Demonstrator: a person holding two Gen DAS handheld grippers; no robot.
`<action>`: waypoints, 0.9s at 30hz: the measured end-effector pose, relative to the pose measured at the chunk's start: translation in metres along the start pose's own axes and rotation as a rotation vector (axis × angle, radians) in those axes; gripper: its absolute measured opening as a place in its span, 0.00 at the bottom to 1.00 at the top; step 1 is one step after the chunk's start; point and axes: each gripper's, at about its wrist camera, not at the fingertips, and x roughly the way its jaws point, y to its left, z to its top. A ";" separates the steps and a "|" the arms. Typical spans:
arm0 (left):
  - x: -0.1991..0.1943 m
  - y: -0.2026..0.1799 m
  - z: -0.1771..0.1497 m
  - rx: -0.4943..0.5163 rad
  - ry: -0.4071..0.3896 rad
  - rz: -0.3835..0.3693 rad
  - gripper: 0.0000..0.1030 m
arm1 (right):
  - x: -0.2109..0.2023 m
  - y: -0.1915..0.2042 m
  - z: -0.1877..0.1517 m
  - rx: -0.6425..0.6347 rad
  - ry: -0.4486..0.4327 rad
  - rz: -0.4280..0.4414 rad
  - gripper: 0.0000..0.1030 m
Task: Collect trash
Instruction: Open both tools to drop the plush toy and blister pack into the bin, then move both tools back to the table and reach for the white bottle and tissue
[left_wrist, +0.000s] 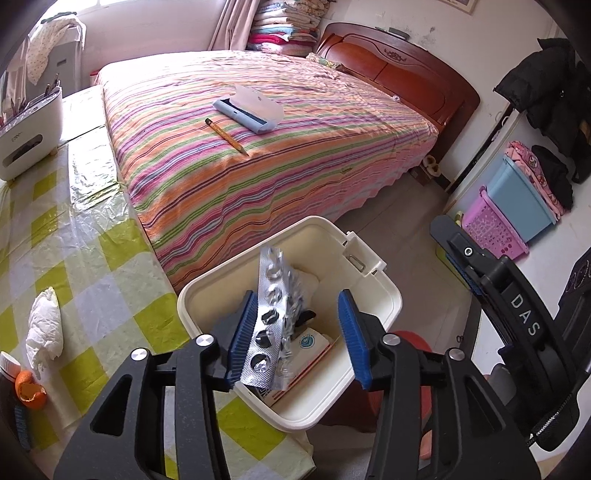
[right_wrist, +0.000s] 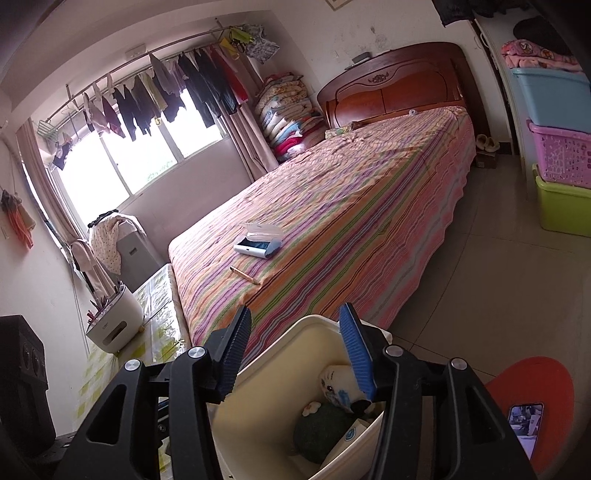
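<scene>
My left gripper hangs open over a cream plastic bin. A silver blister pack stands on end between the jaws and leans on the left pad; the right pad is well clear of it. Below it in the bin lie a box with a teal logo and white paper. In the right wrist view, my right gripper is open above the same bin, with nothing between its pads. A dark green round thing lies inside. A crumpled tissue and orange peel lie on the checked table.
The bin sits on a red stool with a phone on it. The striped bed beyond carries a pencil and a blue case. A white holder stands at the table's far end. Stacked crates line the right wall.
</scene>
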 end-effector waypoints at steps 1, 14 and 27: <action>0.000 0.000 0.000 -0.001 0.000 0.007 0.68 | -0.001 0.000 0.001 0.001 -0.006 0.002 0.47; -0.074 0.045 0.010 -0.107 -0.142 0.083 0.72 | -0.002 0.040 -0.007 -0.051 0.039 0.104 0.48; -0.189 0.159 -0.042 -0.224 -0.211 0.266 0.73 | 0.009 0.114 -0.041 -0.199 0.235 0.272 0.54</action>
